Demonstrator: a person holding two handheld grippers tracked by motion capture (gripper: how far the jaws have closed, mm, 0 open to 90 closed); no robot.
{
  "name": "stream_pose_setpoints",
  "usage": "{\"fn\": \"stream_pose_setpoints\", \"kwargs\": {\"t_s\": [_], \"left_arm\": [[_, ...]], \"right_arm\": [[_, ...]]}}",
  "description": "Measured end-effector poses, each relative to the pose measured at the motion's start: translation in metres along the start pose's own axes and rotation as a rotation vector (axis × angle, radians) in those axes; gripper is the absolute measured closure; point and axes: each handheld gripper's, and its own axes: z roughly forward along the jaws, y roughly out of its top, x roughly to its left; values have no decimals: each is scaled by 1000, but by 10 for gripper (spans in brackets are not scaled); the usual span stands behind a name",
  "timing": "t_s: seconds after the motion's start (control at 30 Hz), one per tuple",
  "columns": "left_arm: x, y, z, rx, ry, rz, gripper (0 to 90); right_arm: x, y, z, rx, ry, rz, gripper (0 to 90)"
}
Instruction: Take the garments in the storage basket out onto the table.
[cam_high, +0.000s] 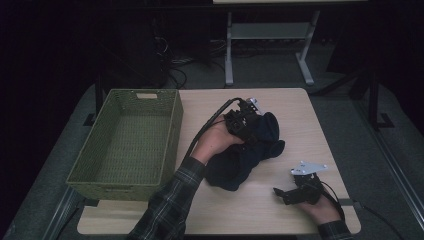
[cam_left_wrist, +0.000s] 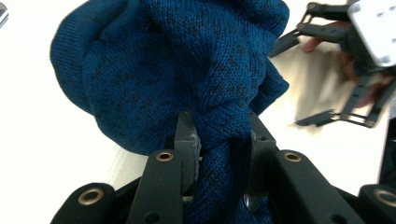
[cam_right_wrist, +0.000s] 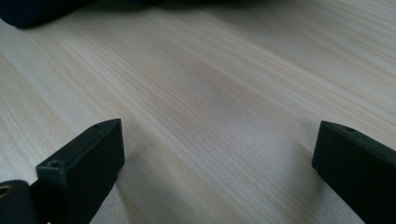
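Note:
A dark blue knitted garment (cam_high: 245, 155) lies bunched in the middle of the light wooden table (cam_high: 300, 115). My left gripper (cam_high: 248, 135) sits on top of it, shut on a fold of the blue knit (cam_left_wrist: 224, 130), which is pinched between both pads. My right gripper (cam_high: 281, 192) rests near the table's front right corner, jaws wide apart over bare wood (cam_right_wrist: 215, 126) with nothing between them. The garment's dark edge (cam_right_wrist: 28, 14) shows at the top of the right gripper view.
A green woven basket (cam_high: 172, 135) with nothing in it stands on the left side of the table. Beyond the far edge stands a white metal frame (cam_high: 229, 55) on a grey floor. In the left gripper view, the right gripper (cam_left_wrist: 345, 60) is visible at upper right.

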Motion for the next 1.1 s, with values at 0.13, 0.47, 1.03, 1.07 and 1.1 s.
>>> {"fn": "stream_pose_setpoints", "kwargs": {"t_s": [0.13, 0.47, 1.03, 1.07, 1.1], "left_arm": [[5, -3, 17, -8, -25, -18, 715], [10, -7, 49, 21, -21, -12, 713], [18, -21, 99, 68, -27, -53, 700], [18, -22, 99, 65, -25, -51, 695], [18, -22, 99, 67, -22, -46, 691]], "right_arm": [[0, 0, 0, 4, 1, 3, 19], [0, 0, 0, 4, -1, 3, 19], [0, 0, 0, 0, 2, -1, 20], [0, 0, 1, 0, 1, -2, 20], [0, 0, 1, 0, 1, -2, 20]]}}
